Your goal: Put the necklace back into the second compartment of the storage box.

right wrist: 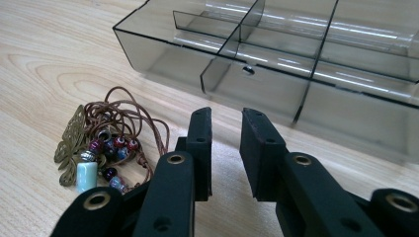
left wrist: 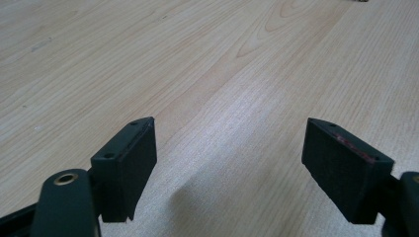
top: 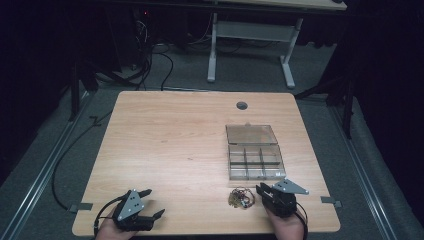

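You're lining up on the beaded necklace (right wrist: pixel 106 148) beside the open box (top: pixel 255 162): swing your right tongs (right wrist: pixel 226 131) (narrowly parted, empty) left over it, while the left tongs (left wrist: pixel 230 148) rest spread.

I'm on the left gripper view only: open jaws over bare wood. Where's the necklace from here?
Observer: The beaded necklace lies near the table's front edge, just left of the right gripper in the high view.
Operator: Is the right gripper holding it?
Observer: No. In the right gripper view its jaws stand a narrow gap apart with nothing between them, and the necklace lies off to their left.
Operator: And the box?
Observer: The clear compartment box sits just beyond the necklace, lid folded back, and the compartments that show look empty.
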The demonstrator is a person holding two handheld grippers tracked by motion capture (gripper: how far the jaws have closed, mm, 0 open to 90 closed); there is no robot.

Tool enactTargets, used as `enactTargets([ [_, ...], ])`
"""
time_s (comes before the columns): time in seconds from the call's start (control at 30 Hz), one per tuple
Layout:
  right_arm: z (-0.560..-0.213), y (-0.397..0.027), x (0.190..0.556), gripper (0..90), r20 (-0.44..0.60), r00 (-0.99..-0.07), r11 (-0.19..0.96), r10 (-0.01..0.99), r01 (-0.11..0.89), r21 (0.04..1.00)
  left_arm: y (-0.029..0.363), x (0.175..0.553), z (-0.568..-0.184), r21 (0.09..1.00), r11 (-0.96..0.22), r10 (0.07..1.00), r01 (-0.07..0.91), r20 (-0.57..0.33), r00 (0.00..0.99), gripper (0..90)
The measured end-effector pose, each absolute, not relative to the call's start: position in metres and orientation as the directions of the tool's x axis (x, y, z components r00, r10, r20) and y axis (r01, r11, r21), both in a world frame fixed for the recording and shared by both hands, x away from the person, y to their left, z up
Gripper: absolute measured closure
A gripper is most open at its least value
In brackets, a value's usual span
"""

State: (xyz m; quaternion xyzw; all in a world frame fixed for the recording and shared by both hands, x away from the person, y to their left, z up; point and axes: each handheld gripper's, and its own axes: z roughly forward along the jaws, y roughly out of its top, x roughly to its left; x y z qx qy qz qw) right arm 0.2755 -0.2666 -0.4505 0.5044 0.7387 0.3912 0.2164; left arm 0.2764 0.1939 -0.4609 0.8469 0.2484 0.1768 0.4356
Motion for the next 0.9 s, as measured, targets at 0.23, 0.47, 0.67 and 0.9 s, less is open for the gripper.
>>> enactTargets([
  [0.23,-0.452,-0.268,0.274,76.8,0.087,-0.402,0.184,0.912,0.589,0.786,0.194,0.277,-0.461,0.826,-0.495,0.573,0.268,0.079,0.815,21.8],
  [0.47,-0.448,-0.268,0.273,77.6,0.091,-0.406,0.181,0.909,0.582,0.792,0.195,0.276,-0.461,0.828,-0.493,0.574,0.268,0.078,0.815,21.4],
  [0.67,-0.441,-0.261,0.269,79.0,0.079,-0.434,0.201,0.897,0.562,0.802,0.195,0.277,-0.461,0.828,-0.491,0.578,0.273,0.075,0.813,21.3],
  [0.9,-0.434,-0.251,0.265,81.2,0.079,-0.474,0.217,0.877,0.538,0.814,0.196,0.277,-0.461,0.834,-0.480,0.588,0.274,0.073,0.806,21.2],
])
